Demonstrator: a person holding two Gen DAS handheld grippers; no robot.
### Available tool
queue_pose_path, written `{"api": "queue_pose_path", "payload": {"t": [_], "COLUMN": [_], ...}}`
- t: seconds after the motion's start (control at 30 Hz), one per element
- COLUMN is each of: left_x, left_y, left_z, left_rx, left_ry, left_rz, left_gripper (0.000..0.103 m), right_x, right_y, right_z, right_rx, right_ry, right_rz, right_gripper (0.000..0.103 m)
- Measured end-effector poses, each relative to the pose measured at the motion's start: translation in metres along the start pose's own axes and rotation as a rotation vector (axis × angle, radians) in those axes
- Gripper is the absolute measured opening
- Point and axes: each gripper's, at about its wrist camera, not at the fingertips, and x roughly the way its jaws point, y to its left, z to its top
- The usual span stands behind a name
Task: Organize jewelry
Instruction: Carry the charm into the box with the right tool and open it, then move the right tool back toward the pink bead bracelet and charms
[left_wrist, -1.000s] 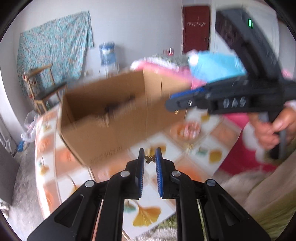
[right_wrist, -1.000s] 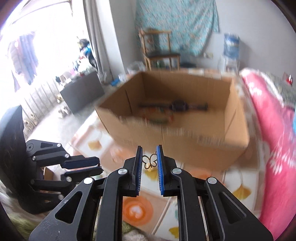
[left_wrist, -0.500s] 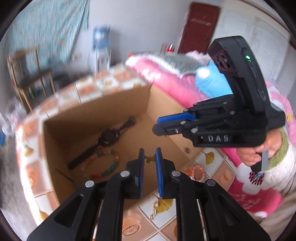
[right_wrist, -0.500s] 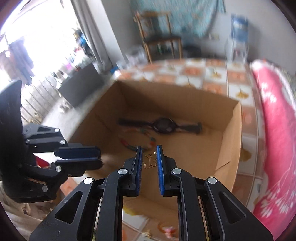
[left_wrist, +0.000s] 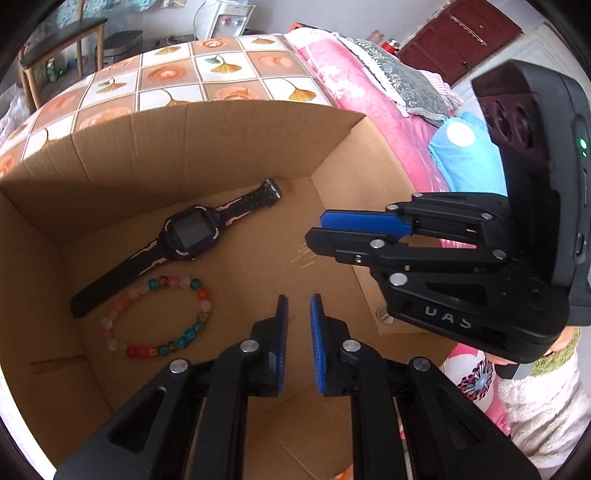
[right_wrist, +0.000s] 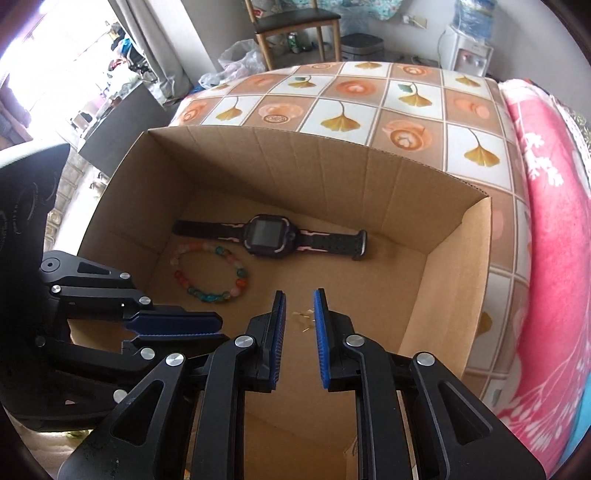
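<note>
Gold earring (right_wrist: 303, 320) loose btwn parting pads of right hand-held gripper (right_wrist: 298, 314), above box (right_wrist: 458, 266) floor.

Bright daylight from the blown-out window (right_wrist: 44, 74) left of the cardboard box (right_wrist: 458, 266) leaves both views sharp, with fisheye bending at the edges.

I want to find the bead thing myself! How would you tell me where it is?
Look inside the big open cardboard box on the flower-tiled table. On its floor lies a black watch stretched out flat. Right beside it is the bracelet, a ring of round, shiny beads in red, blue and pale pink.
</note>
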Motion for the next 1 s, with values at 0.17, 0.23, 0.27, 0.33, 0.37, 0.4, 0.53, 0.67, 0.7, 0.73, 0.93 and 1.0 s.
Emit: {"api": "queue_pose_path", "payload": {"t": [0.17, 0.23, 0.27, 0.33, 0.37, 0.4, 0.53, 0.67, 0.7, 0.73, 0.93, 1.0], "left_x": [-0.001, -0.005, -0.008, -0.018, -0.023, -0.031, -0.065, -0.113, -0.124, -0.136, -0.174, -0.166], "left_y": [0.002, 0.002, 0.002, -0.001, -0.002, -0.004, -0.013, -0.021, -0.022, -0.023, -0.026, -0.024], "left_z": [0.001, 0.001, 0.0, -0.001, -0.003, -0.005, -0.02, -0.056, -0.067, -0.082, -0.176, -0.198], "left_rx": [-0.007, 0.001, 0.005, 0.013, 0.016, 0.024, 0.071, 0.123, 0.134, 0.146, 0.194, 0.169], "left_ry": [-0.007, -0.021, -0.03, -0.057, -0.069, -0.092, -0.186, -0.323, -0.354, -0.393, -0.548, -0.545], "left_rz": [0.012, 0.018, 0.021, 0.027, 0.029, 0.032, 0.042, 0.051, 0.051, 0.053, 0.051, 0.067], "left_gripper": [0.012, 0.012, 0.012, 0.012, 0.012, 0.012, 0.012, 0.012, 0.014, 0.018, 0.036, 0.041], "right_x": [-0.003, -0.008, -0.012, -0.02, -0.024, -0.03, -0.062, -0.11, -0.121, -0.13, -0.153, -0.139], "right_y": [-0.007, -0.008, -0.008, -0.009, -0.009, -0.009, -0.007, -0.004, -0.002, -0.001, 0.008, 0.011], "right_z": [0.002, 0.001, 0.0, -0.002, -0.004, -0.006, -0.021, -0.053, -0.064, -0.074, -0.152, -0.177], "right_rx": [0.017, 0.021, 0.022, 0.027, 0.03, 0.035, 0.047, 0.062, 0.062, 0.064, 0.074, 0.106], "right_ry": [-0.018, -0.03, -0.039, -0.058, -0.067, -0.081, -0.168, -0.298, -0.329, -0.358, -0.462, -0.439], "right_rz": [0.002, 0.001, 0.0, -0.005, -0.006, -0.004, 0.034, 0.106, 0.13, 0.149, 0.232, 0.199], "right_gripper": [0.017, 0.017, 0.017, 0.018, 0.02, 0.021, 0.024, 0.027, 0.028, 0.028, 0.034, 0.034]}}
